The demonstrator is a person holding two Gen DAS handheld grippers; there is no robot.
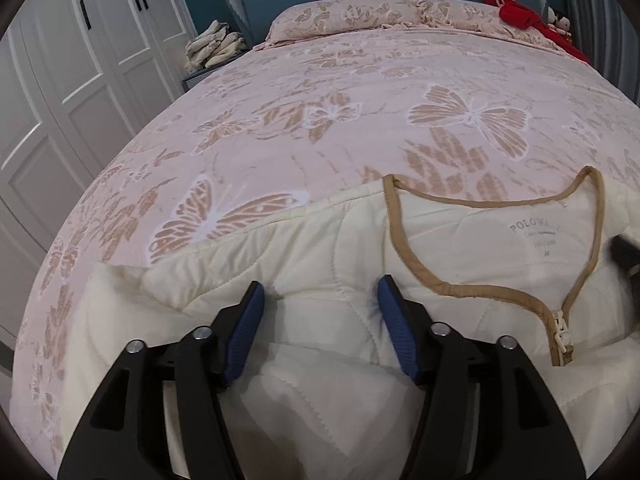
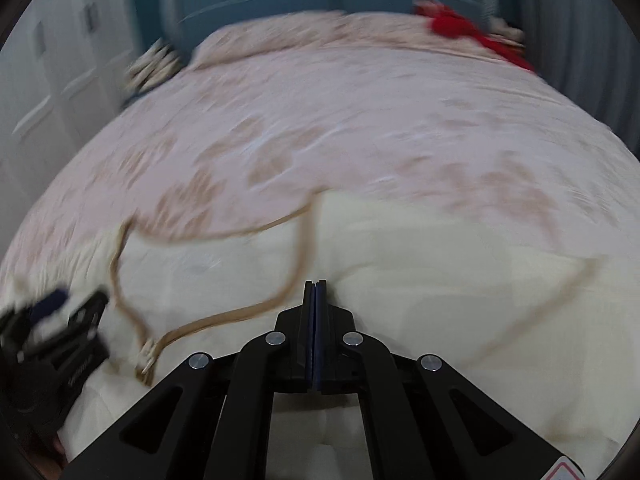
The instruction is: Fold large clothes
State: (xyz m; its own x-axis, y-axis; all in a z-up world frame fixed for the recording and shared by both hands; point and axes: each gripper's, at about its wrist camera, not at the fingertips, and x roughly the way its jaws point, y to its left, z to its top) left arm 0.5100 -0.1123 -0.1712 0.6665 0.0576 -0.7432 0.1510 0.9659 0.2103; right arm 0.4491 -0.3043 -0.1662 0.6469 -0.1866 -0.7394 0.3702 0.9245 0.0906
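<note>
Your left gripper [image 1: 320, 292] is spread wide, its blue pads [image 1: 244, 332] resting on the cream quilted jacket [image 1: 304, 264] just left of the tan-trimmed neckline [image 1: 416, 264]. Your right gripper [image 2: 316, 286] is pressed together right of that neckline; whether fabric is caught between its fingers you cannot tell. The jacket lies flat at the near end of the pink butterfly bedspread [image 1: 360, 80], zipper pull [image 1: 562, 338] below the neckline.
</note>
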